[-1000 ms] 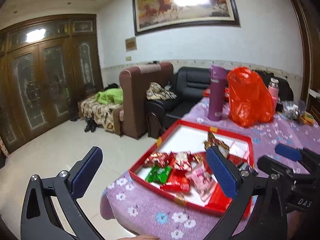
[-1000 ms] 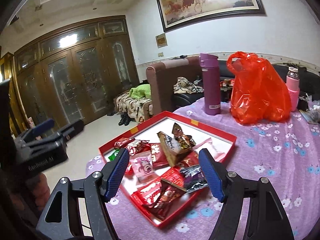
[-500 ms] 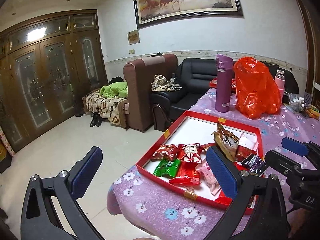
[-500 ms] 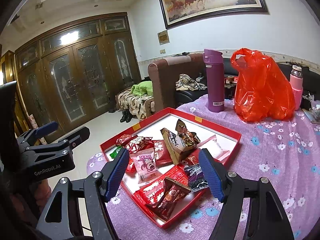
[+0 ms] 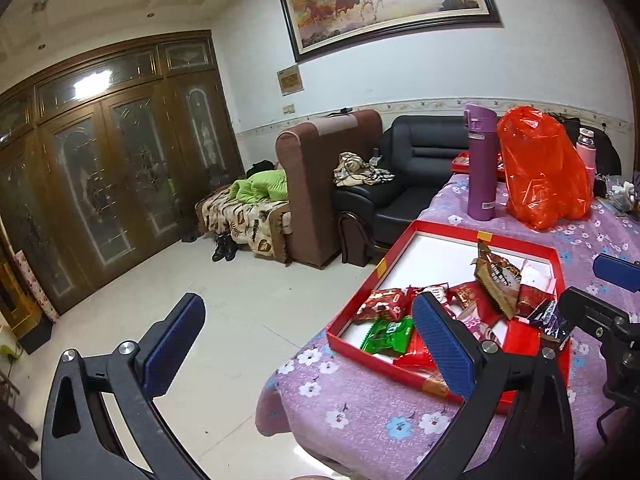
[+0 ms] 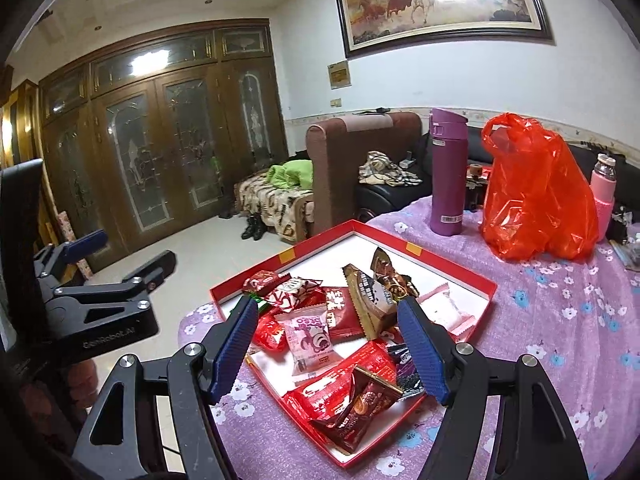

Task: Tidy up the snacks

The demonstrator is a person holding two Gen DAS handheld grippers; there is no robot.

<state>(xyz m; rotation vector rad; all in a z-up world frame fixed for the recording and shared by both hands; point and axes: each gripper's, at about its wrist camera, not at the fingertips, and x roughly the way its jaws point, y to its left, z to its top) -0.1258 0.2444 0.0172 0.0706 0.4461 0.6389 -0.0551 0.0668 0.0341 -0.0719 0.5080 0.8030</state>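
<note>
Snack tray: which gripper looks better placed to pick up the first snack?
Probably the right gripper. It is open and frames the pile of snack packets in the red tray. The left gripper, also open, sits off the table's edge, mostly over bare floor.

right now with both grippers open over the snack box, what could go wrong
The red box sits near the table's corner, so a push from the right gripper might slide it toward the edge. The snack packets overlap, so a pinch may lift two. The purple flask stands upright behind and could tip.
</note>
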